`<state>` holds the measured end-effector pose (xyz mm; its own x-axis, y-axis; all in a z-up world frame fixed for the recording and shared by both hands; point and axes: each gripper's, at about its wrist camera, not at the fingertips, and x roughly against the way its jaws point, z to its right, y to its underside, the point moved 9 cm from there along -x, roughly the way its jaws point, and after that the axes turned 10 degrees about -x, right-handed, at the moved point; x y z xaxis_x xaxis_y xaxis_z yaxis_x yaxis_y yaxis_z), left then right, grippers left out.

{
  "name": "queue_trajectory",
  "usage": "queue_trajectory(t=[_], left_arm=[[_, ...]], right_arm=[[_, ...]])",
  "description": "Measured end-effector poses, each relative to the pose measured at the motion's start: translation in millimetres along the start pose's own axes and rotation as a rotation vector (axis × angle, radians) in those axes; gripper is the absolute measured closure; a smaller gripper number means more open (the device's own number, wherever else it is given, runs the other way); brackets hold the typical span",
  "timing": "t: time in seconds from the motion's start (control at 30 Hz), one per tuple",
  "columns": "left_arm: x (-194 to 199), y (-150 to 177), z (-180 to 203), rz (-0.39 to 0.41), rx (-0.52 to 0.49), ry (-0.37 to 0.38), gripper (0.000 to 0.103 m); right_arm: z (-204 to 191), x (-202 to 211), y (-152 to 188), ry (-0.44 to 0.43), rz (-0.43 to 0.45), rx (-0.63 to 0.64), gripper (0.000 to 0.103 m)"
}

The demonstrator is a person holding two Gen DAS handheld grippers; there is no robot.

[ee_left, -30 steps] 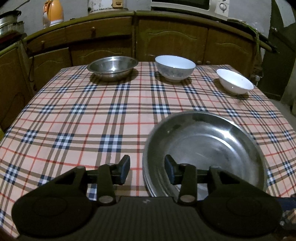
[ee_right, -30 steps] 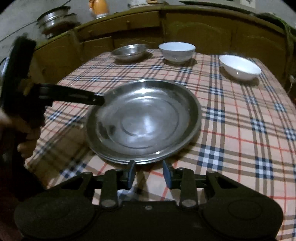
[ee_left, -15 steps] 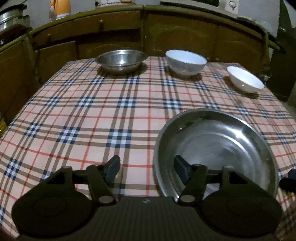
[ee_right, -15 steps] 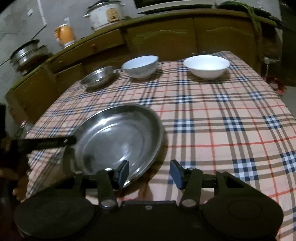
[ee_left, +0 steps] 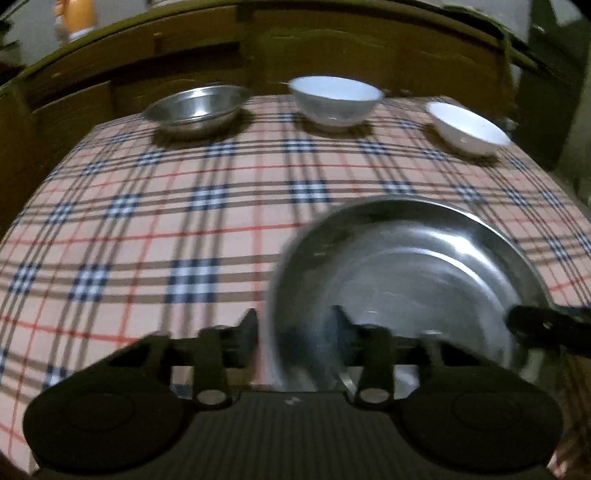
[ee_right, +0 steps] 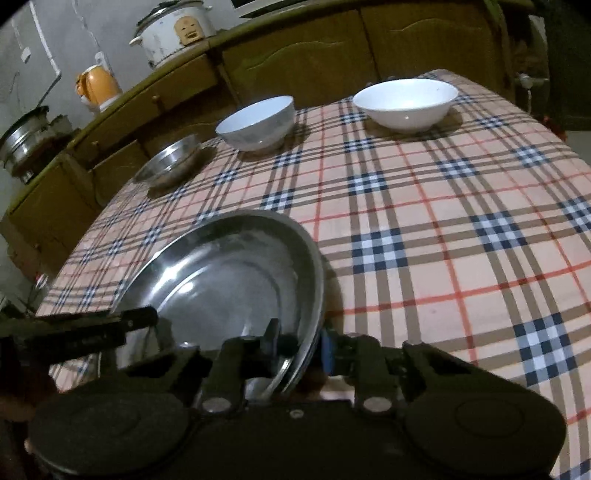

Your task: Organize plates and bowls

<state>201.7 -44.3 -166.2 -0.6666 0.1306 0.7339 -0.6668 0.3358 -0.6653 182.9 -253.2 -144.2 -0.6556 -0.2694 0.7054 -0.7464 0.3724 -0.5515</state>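
A stack of steel plates (ee_left: 406, 266) lies on the plaid tablecloth (ee_left: 184, 221) close in front of me. My left gripper (ee_left: 293, 330) straddles the stack's left rim. Its jaws are closing, with a gap still showing on the inner side. My right gripper (ee_right: 300, 345) is closing too, and its pads press the right rim of the plates (ee_right: 229, 273). Each view shows a finger of the other gripper at the opposite rim. At the far edge stand a steel bowl (ee_left: 194, 109), a deep white bowl (ee_left: 336, 98) and a shallower white bowl (ee_left: 469, 127).
Brown wooden cupboards run behind the table. On their top stand a white rice cooker (ee_right: 173, 29), an orange kettle (ee_right: 98, 86) and stacked steel pots (ee_right: 26, 144). Bare plaid cloth (ee_right: 461, 258) stretches to the right of the plates.
Both grippers opened wider, then narrowed again. The right one slid to the plates' right rim, rolled, and closed on it. The left one crept forward until the left rim sat between its fingers.
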Motion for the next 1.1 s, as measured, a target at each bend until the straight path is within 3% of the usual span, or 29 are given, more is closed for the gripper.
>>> queue_trajectory(t=[0.27,0.33,0.73,1.1], left_arm=[[8.0,-5.6,5.7,0.013,-0.011,-0.013,0.067],[11.1,-11.2,6.4,0.021,-0.013,-0.019,0.073],[37.5,-41.0,11.8,0.102,-0.027,-0.022,0.073],[57.6,-49.3,-8.7,0.142,-0.010,-0.050,0.073]], right_arm=[[6.5,7.7,-4.1,0.018,0.023,-0.022,0.079],[6.6,14.0,-8.3,0.018,0.038,-0.017,0.079],[-3.3,45.8,-32.1,0.010,0.115,0.003,0.079],[-33.8,55.3,-37.9,-0.017,0.136,0.039,0.079]])
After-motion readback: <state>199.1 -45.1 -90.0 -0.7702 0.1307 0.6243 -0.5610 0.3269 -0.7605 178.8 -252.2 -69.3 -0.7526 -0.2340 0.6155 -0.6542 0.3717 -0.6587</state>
